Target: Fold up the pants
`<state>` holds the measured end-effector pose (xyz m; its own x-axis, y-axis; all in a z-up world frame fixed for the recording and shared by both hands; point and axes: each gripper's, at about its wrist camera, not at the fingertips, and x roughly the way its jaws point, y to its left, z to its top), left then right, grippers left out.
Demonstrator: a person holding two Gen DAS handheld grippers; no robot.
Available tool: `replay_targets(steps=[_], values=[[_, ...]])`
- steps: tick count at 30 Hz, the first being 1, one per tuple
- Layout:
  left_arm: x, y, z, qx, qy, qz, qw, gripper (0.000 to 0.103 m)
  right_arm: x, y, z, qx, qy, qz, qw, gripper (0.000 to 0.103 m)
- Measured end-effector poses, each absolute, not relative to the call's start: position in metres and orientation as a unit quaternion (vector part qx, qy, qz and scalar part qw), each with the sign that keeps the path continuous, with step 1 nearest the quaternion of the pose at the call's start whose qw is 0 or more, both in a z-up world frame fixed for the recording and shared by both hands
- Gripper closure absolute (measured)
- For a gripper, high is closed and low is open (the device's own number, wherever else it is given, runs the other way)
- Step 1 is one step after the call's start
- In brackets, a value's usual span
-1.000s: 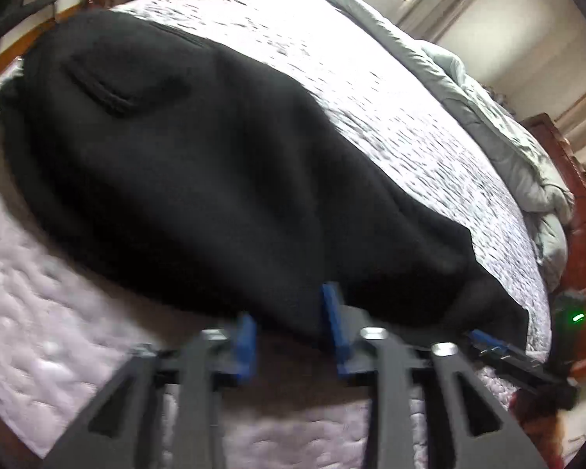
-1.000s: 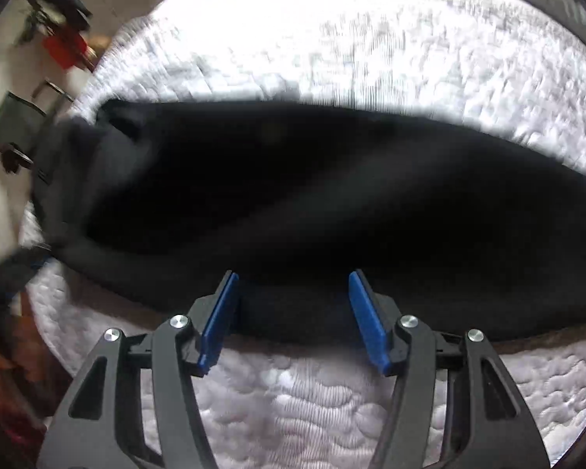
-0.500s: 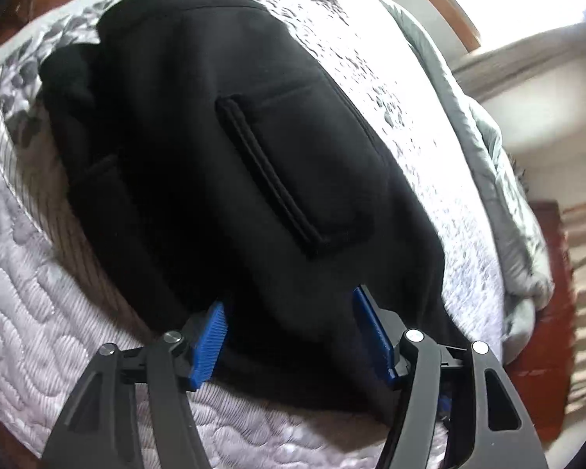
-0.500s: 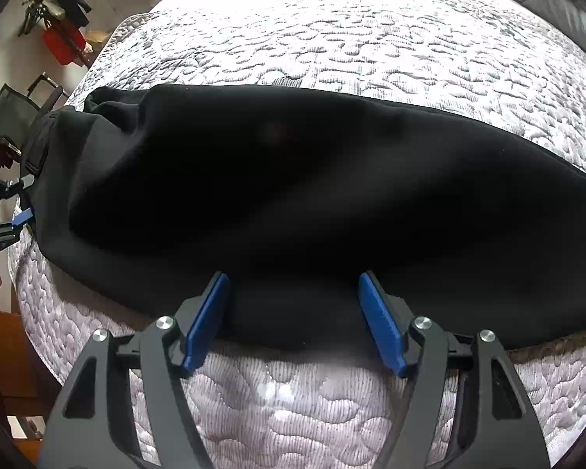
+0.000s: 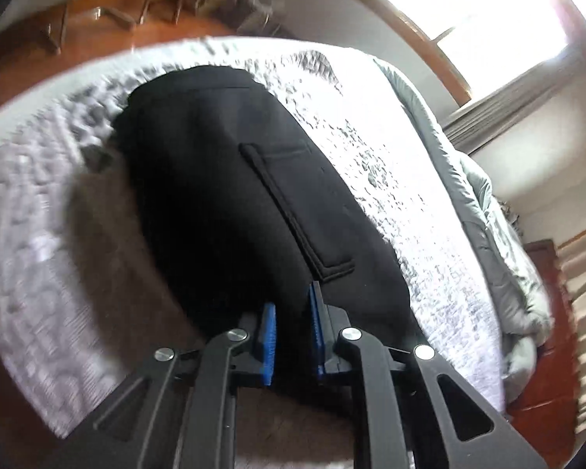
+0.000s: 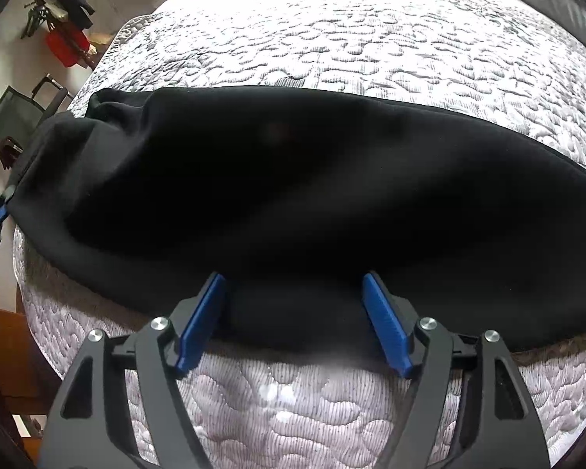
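Your left gripper (image 5: 292,314) is nipped onto the black pants (image 5: 230,195) edge at 6 o'clock. Right gripper (image 6: 293,305) is spread wide, straddling pants hem. Pants lie flat across the bed (image 6: 332,39).

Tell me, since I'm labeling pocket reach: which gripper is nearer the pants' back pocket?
Left. The left gripper pinches the pants just below the back pocket; the right gripper straddles the leg edge, no pocket in its view.

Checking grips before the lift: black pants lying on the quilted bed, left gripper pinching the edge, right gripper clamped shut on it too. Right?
Not quite. In the right wrist view the right gripper is open, straddling the black pants. The left gripper is nearly shut on the edge; the pants lie on the quilted bed.
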<state>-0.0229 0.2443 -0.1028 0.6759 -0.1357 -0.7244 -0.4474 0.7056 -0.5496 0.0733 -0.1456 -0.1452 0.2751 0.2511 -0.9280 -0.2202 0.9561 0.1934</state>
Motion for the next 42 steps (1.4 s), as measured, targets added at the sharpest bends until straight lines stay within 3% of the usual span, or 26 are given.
replay_targets(steps=[6, 9, 14, 16, 19, 26, 29, 30, 31, 33, 42], values=[[-0.019, 0.247, -0.164, -0.33, 0.443, 0.117, 0.825, 0.087, 0.075, -0.135, -0.148, -0.009, 0.581, 0.142, 0.801, 0.021], [-0.012, 0.239, -0.151, -0.292, 0.451, 0.123, 0.834, 0.085, 0.075, -0.133, -0.147, -0.015, 0.58, 0.141, 0.802, 0.021], [-0.026, 0.221, -0.112, -0.24, 0.451, 0.139, 0.848, 0.074, 0.07, -0.13, -0.123, -0.007, 0.562, 0.154, 0.812, 0.03], [-0.03, 0.21, -0.095, -0.214, 0.434, 0.144, 0.863, 0.06, 0.068, -0.12, -0.11, 0.006, 0.549, 0.183, 0.815, 0.03], [-0.022, 0.192, -0.081, -0.182, 0.416, 0.119, 0.883, 0.055, 0.071, -0.099, -0.107, -0.012, 0.543, 0.199, 0.815, 0.032], [0.032, 0.187, -0.138, -0.131, 0.487, 0.105, 0.857, 0.054, 0.085, -0.082, -0.15, -0.044, 0.566, 0.181, 0.803, 0.028], [0.036, 0.179, -0.121, -0.121, 0.491, 0.085, 0.858, 0.044, 0.083, -0.078, -0.131, -0.049, 0.57, 0.194, 0.797, 0.035], [0.037, 0.179, -0.115, -0.129, 0.484, 0.08, 0.862, 0.039, 0.084, -0.076, -0.118, -0.03, 0.56, 0.216, 0.799, 0.035], [0.036, 0.182, -0.108, -0.138, 0.472, 0.075, 0.867, 0.026, 0.085, -0.072, -0.106, -0.018, 0.548, 0.234, 0.803, 0.034], [0.038, 0.186, -0.097, -0.146, 0.458, 0.074, 0.874, 0.015, 0.092, -0.058, -0.088, -0.015, 0.53, 0.265, 0.805, 0.03], [0.046, 0.242, -0.129, -0.138, 0.485, 0.126, 0.854, 0.016, 0.178, 0.048, -0.095, -0.041, 0.525, 0.361, 0.769, 0.031]])
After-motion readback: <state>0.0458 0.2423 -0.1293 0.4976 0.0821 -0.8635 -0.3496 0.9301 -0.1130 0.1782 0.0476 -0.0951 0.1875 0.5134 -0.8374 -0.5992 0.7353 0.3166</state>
